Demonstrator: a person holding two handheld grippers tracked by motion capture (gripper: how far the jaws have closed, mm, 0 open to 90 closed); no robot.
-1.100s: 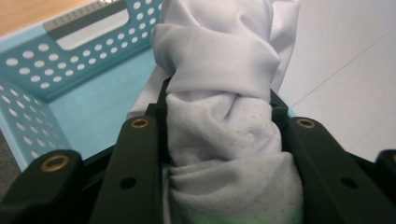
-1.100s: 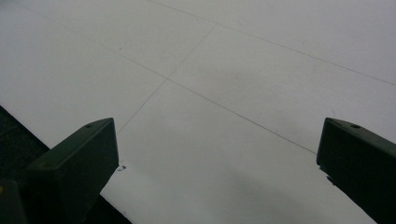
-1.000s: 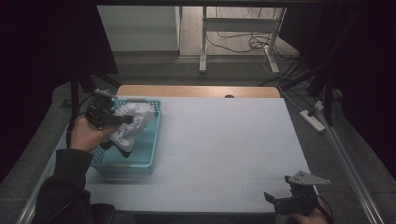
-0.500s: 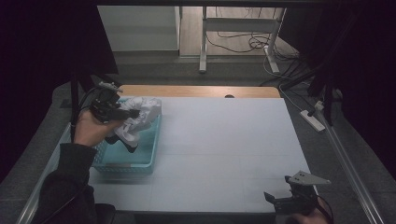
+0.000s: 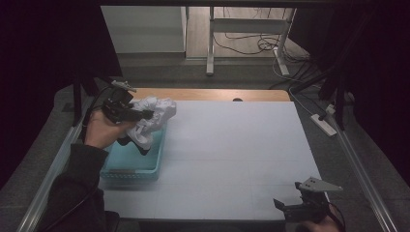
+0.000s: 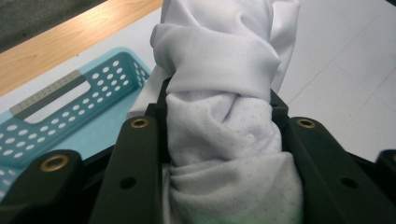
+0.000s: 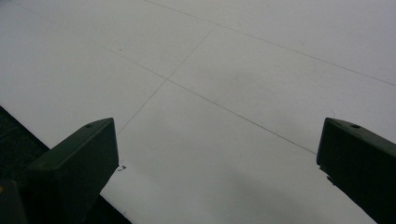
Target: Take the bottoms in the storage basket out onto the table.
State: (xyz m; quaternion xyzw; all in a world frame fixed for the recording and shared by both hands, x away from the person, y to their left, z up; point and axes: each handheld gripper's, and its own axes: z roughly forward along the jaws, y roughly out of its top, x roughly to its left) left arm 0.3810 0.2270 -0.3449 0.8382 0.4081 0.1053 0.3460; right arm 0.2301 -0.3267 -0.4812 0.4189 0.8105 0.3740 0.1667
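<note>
A bunched white cloth [image 5: 153, 118] hangs above the right side of a light blue perforated basket [image 5: 126, 168] at the table's left. My left gripper [image 5: 145, 116] is shut on the cloth, lifted over the basket; a hand holds it. In the left gripper view the cloth [image 6: 224, 121] is squeezed between the two black jaws, with the basket's handle wall [image 6: 60, 93] below and to the left. My right gripper [image 5: 295, 207] rests near the table's front right edge, open, with nothing between its jaws, which stand wide apart over the bare white table [image 7: 224, 70].
A wooden strip [image 5: 217, 94] runs along the far edge of the white table [image 5: 232, 145]. Beyond it stand a metal frame leg [image 5: 211, 43] and cables on the floor. A power strip [image 5: 325, 123] lies off the table's right side.
The left gripper has risen and moved toward the far side, lifting the white cloth out of the basket. The right gripper has stayed put.
</note>
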